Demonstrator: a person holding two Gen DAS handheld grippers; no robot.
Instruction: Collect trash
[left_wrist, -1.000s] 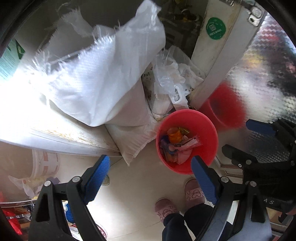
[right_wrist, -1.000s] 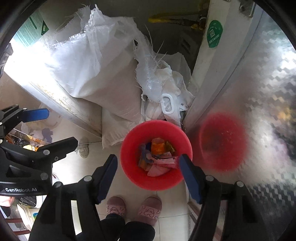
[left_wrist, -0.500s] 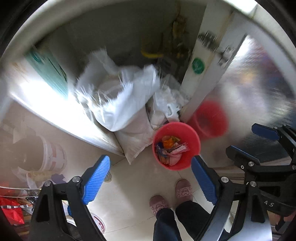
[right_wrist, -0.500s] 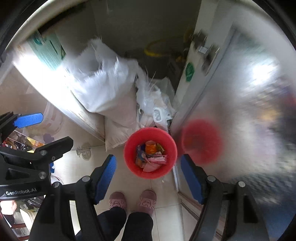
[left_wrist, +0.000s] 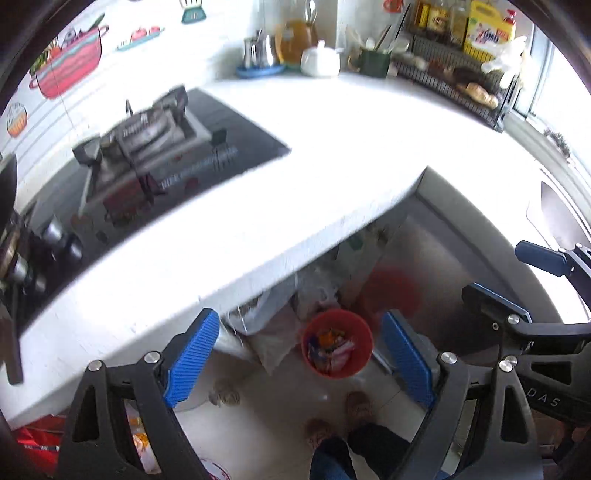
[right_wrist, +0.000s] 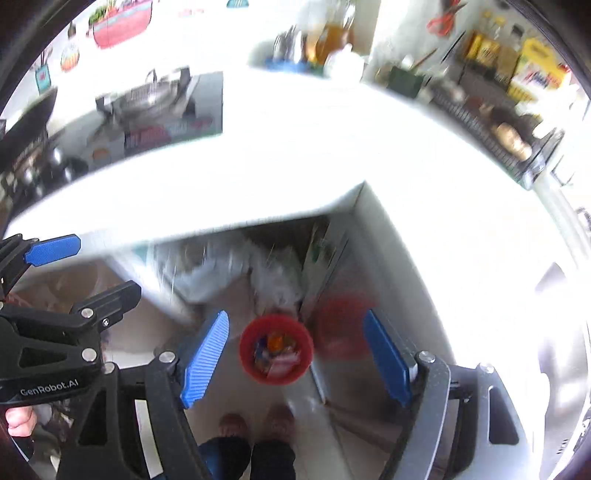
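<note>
A red bin (left_wrist: 336, 343) stands on the floor far below, holding several colourful wrappers (left_wrist: 328, 347). It also shows small in the right wrist view as the red bin (right_wrist: 277, 349). My left gripper (left_wrist: 299, 321) hangs high above it, open, with nothing between its blue pads. My right gripper (right_wrist: 295, 319) is just as high, its jaws opening and nothing between them. Each gripper also shows in the other's view: the right gripper (left_wrist: 517, 277) at the right edge, the left gripper (right_wrist: 81, 273) at the left edge.
A white countertop (left_wrist: 332, 166) fills the middle, with a gas stove (left_wrist: 147, 147) at left and a rack of bottles (left_wrist: 461, 62) at the back. White sacks (left_wrist: 266, 314) sit under the counter. A shiny metal door (left_wrist: 443, 258) reflects the bin. The person's slippers (left_wrist: 358, 402) stand by the bin.
Both grippers rose steeply away from the bin, which now looks much smaller. The countertop and stove came into view. The right jaws widened a little.
</note>
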